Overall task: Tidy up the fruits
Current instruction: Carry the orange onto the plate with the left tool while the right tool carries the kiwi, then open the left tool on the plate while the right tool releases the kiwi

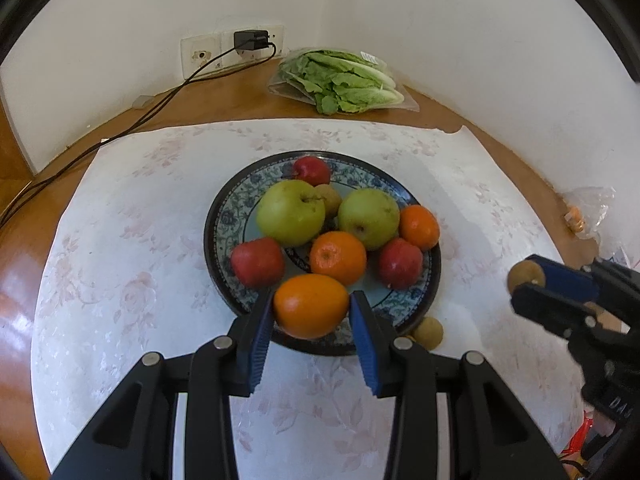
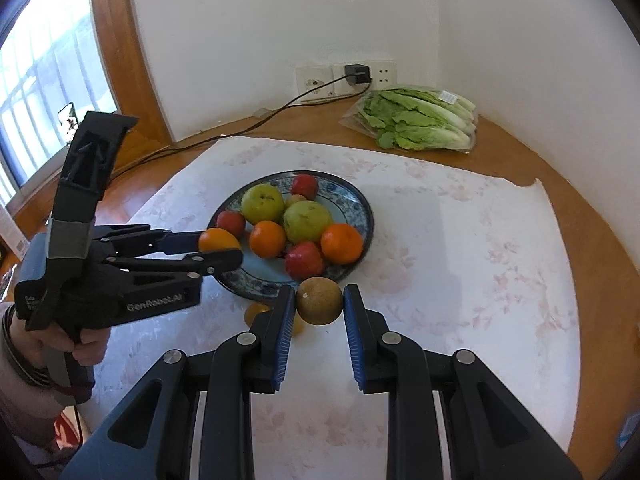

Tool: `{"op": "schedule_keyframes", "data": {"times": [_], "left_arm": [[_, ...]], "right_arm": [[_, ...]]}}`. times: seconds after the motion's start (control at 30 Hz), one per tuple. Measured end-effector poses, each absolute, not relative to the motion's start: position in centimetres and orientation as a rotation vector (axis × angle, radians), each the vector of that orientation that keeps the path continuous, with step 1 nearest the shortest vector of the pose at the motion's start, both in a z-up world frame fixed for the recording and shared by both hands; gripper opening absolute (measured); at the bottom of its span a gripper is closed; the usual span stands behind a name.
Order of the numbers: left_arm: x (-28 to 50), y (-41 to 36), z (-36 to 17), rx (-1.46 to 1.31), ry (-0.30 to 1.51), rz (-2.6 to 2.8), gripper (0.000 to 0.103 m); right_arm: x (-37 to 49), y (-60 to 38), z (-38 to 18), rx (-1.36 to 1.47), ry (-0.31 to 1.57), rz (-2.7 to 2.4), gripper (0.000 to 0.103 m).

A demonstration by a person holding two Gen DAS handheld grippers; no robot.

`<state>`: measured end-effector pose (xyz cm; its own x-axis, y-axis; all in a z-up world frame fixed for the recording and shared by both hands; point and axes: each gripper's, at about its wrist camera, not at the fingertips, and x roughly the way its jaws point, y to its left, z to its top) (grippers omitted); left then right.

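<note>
A blue patterned plate (image 1: 224, 220) (image 2: 360, 208) on the white cloth carries two green apples (image 1: 291, 213), red apples (image 1: 257, 262) and tangerines (image 1: 338, 257). My left gripper (image 1: 311, 308) is shut on an orange (image 1: 310, 306) over the plate's near rim; in the right wrist view that left gripper (image 2: 218, 250) holds the orange (image 2: 218, 240) at the plate's left edge. My right gripper (image 2: 319, 302) is shut on a small brown longan (image 2: 319, 301), held above the cloth just in front of the plate; from the left it shows as the right gripper (image 1: 528, 280) with the longan (image 1: 526, 276). Another longan (image 1: 428, 333) lies on the cloth by the rim.
A bag of lettuce (image 1: 340, 80) (image 2: 416, 122) lies at the back near the wall corner. A black cable (image 1: 120, 132) runs from a wall charger (image 1: 251, 40) across the wooden table. A clear bag (image 1: 588, 210) sits at the right edge. A person's hand (image 2: 80, 344) holds the left gripper.
</note>
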<state>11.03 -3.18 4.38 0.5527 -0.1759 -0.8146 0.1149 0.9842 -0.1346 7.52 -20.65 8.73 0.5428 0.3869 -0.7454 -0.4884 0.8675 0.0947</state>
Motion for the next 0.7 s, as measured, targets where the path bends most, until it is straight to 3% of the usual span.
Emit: {"op": "schedule_keyframes", "data": {"times": [0.7], "left_arm": [[12.8, -2.5, 2.9, -0.075, 0.982, -0.154, 0.040]], "right_arm": [[12.7, -18.0, 4.1, -0.164, 0.914, 0.551, 0.026]]}}
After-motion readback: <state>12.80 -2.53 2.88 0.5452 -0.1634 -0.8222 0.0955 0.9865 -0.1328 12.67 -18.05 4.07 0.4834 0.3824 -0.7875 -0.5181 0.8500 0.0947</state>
